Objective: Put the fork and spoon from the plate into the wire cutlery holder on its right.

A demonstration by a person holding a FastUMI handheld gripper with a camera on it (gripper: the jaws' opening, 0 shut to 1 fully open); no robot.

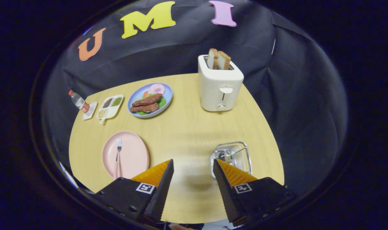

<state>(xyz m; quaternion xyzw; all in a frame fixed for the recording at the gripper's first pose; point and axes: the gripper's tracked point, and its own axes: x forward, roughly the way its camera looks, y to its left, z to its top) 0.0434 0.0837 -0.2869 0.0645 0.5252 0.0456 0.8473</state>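
While the fork (pixel 118 152) lies lengthwise on the pink plate (pixel 135 159), tines pointing toward the far side of the table and its handle toward the near rim, the gripper (pixel 193 166) hangs above the near part of the wooden table (pixel 187 127) with its fingers spread wide and nothing between them but bare tabletop. The plate sits just ahead of the left finger, whose tip overlaps its near right rim in this view. I can see no contact between them. The wire cutlery holder (pixel 234 156) stands to the right of the plate, well apart from it, right at the tip of the right finger, which covers its near left corner. Something shiny and rounded sits inside the holder; it may be the bowl of the spoon, but I cannot tell for certain. Farther back, a blue plate (pixel 167 95) carries slices of meat, greens and a pale round of ham. To its left lies a small divided tray (pixel 110 107) of seasonings, and beyond that a small bottle (pixel 78 101) with a red cap rests on a little white dish. A cream toaster (pixel 220 84) stands at the far right of the table, two slices of toast (pixel 219 59) poking up from its slots
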